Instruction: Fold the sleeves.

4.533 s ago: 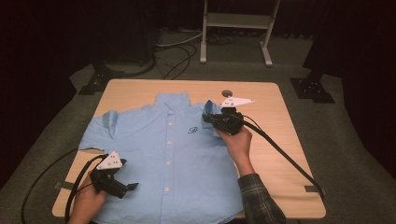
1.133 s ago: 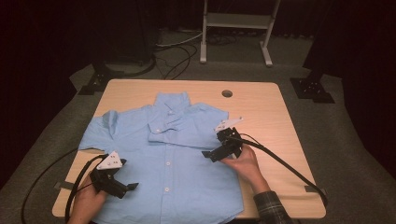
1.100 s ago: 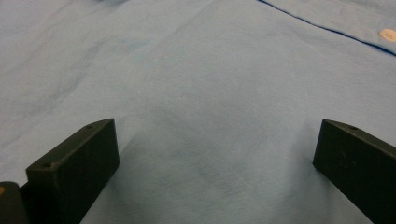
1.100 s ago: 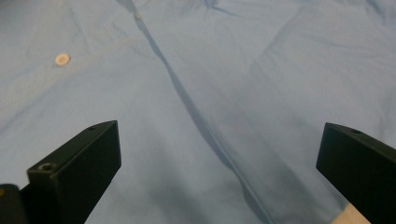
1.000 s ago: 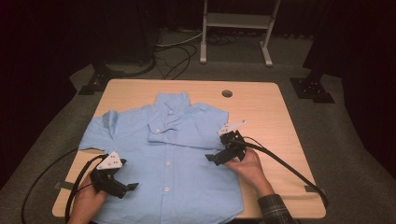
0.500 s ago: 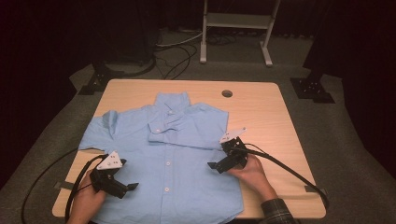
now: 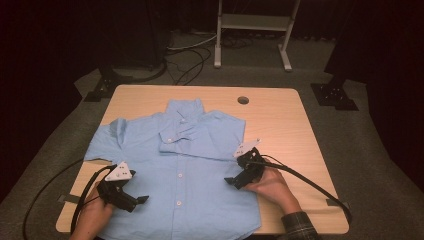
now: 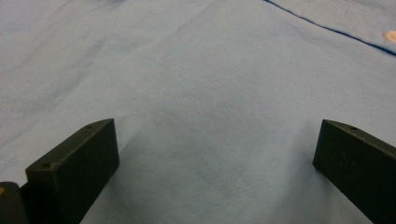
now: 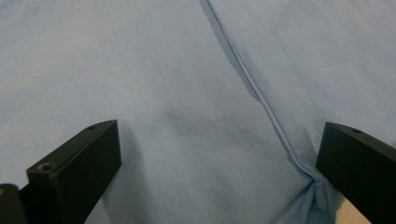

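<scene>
A light blue short-sleeved shirt [image 7: 185, 160] lies buttons-up on the wooden table [image 7: 280, 115]. Its right-hand sleeve [image 7: 200, 142] is folded in across the chest. My left gripper [image 7: 141, 200] rests on the shirt's lower left part, and in the left gripper view its jaws [image 8: 215, 163] stand wide open over plain fabric [image 8: 210, 84]. My right gripper [image 7: 229, 181] sits on the shirt's lower right side, open. In the right gripper view a folded seam edge [image 9: 252, 88] runs between the jaws [image 9: 217, 163] toward the right jaw.
A round cable hole [image 7: 243, 100] sits at the table's far side. Tape marks [image 7: 334, 202] lie near the front corners. Cables trail off the table from both grippers. A white stand [image 7: 252, 22] and dark tripod feet [image 7: 334, 95] stand on the floor behind.
My right gripper carried the right-hand sleeve in over the chest, let it go, and drew back toward me along the shirt's right side. The left gripper has stayed put.
</scene>
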A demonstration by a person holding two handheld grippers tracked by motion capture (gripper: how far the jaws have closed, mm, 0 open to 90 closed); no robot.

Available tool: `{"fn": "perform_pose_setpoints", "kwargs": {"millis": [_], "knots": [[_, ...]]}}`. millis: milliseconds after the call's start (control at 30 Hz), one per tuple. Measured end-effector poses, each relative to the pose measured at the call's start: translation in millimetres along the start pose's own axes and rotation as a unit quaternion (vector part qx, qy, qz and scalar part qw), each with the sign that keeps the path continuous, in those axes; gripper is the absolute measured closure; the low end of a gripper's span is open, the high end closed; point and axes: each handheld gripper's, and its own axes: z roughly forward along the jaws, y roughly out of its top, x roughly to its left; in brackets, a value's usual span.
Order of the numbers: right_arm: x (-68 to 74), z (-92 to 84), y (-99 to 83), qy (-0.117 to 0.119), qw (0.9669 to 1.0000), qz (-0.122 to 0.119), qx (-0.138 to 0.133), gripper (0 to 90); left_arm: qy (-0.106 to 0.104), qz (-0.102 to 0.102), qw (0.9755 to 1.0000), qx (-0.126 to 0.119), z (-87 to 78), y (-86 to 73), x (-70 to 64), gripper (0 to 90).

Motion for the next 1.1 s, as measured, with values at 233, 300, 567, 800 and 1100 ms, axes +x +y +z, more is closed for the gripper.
{"fn": "perform_pose_setpoints", "kwargs": {"millis": [233, 300, 567, 800, 1100], "knots": [[-0.3, -1.5, -0.7, 0.001, 1.0, 0.001, 0.006, 0.0, 0.001, -0.002, 0.9997, 0.023, 2.8, 7.9, -1.0, 0.0], [-0.9, -2.5, -1.3, 0.001, 1.0, 0.001, 0.009, 0.0, 0.0, 0.0, 0.9997, 0.026, 4.4, 10.2, -1.5, 0.0], [-6.3, -11.6, -11.7, -0.002, 0.9999, 0.005, 0.014, 0.0, -0.007, 0.008, 0.9993, 0.034, 14.7, 22.6, -7.2, 0.0], [-14.4, -22.5, -23.5, -0.01, 0.9996, 0.014, 0.023, 0.0, -0.014, 0.017, 0.9987, 0.045, 28.8, 39.4, -13.5, 0.0], [-29.8, -37.2, -39.8, -0.018, 0.999, 0.025, 0.033, 0.0, -0.024, 0.027, 0.9985, 0.04, 47.2, 57.6, -19.8, 0.0]]}}
